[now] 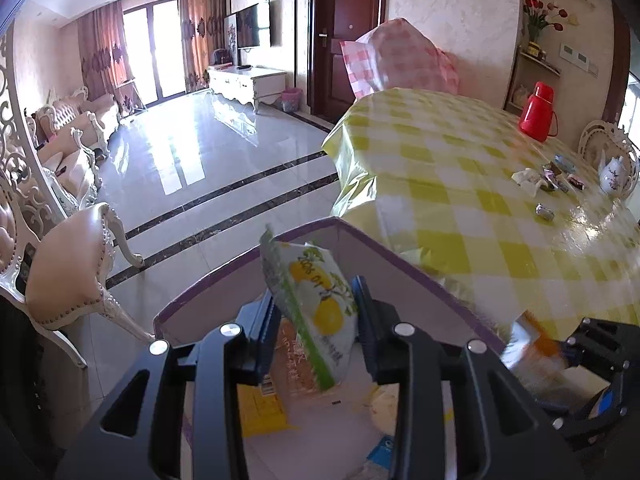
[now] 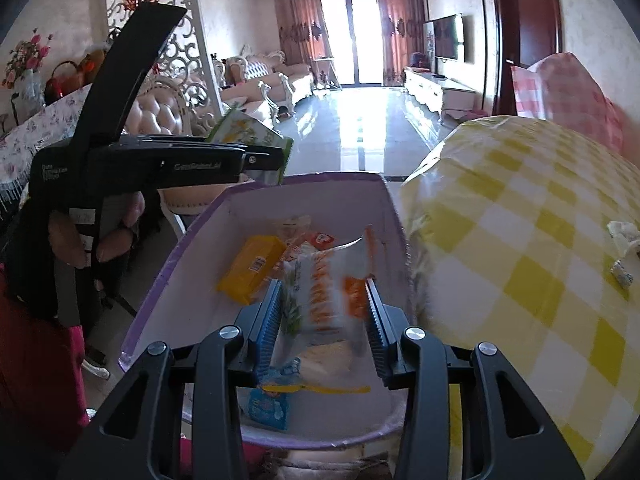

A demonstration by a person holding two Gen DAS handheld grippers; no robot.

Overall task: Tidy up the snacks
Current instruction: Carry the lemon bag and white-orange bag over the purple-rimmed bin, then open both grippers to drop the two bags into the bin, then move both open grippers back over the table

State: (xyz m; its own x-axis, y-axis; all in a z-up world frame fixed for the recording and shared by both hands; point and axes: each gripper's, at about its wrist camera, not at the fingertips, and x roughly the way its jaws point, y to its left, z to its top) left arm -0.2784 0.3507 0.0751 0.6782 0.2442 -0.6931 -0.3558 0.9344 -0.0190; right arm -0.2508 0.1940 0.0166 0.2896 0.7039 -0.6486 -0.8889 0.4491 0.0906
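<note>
Room: glossy tiled floor (image 1: pixel 208 160), curtained glass doors at 12 o'clock, padded chair (image 1: pixel 72 272) at 9.

Surface: round table under a slick yellow-and-white checked cloth (image 1: pixel 480 208); red flask (image 1: pixel 538 108) and scattered wrappers at 2 o'clock.

Purple-rimmed box (image 2: pixel 312 178), white-lined, sits beside the table edge with packets inside.

Your left gripper (image 1: pixel 318 316) pinches a crinkly green-and-yellow packet (image 1: pixel 316 300) above the box.

Your right gripper (image 2: pixel 322 308) brackets an orange-and-white packet (image 2: pixel 328 284); whether it's clamped, you cannot tell.
</note>
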